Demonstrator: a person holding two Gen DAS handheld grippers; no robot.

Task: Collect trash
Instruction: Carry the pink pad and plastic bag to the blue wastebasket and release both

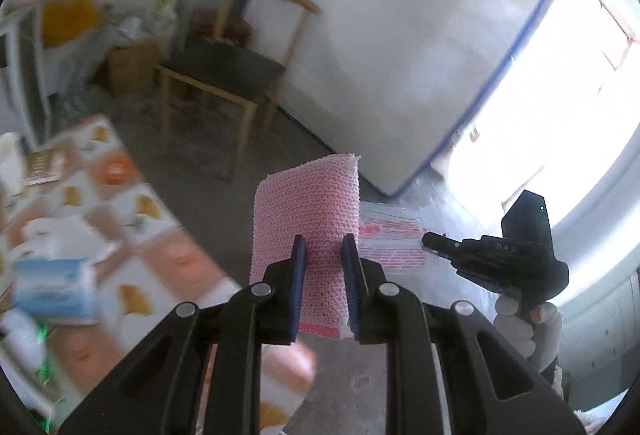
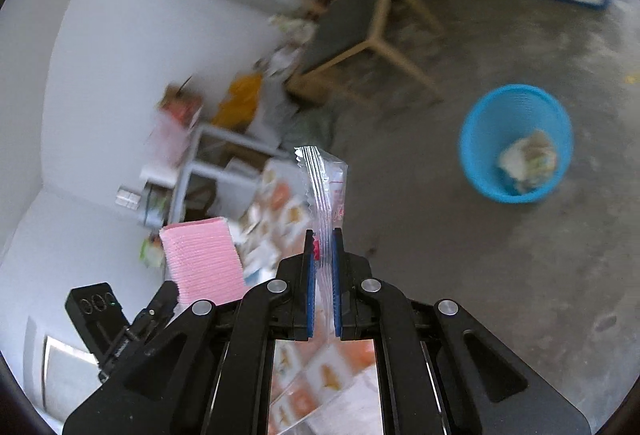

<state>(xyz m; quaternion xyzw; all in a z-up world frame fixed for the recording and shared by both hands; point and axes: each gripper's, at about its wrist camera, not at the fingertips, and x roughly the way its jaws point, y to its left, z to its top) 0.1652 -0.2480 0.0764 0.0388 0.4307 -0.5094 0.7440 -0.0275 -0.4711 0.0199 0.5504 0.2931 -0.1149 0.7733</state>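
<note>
The left hand-held gripper (image 1: 324, 255) is pinching a pink dotted cloth (image 1: 306, 219) upright, while the right hand-held gripper (image 1: 430, 241) is gripping a clear wrapper (image 1: 390, 239) just beside it.

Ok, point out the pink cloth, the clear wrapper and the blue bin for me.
pink cloth (image 1: 308, 203), left wrist view, on its textured face above the fingers.
clear wrapper (image 2: 326, 187), right wrist view, on its upper part.
blue bin (image 2: 480, 179), right wrist view, on its near-left wall.
</note>
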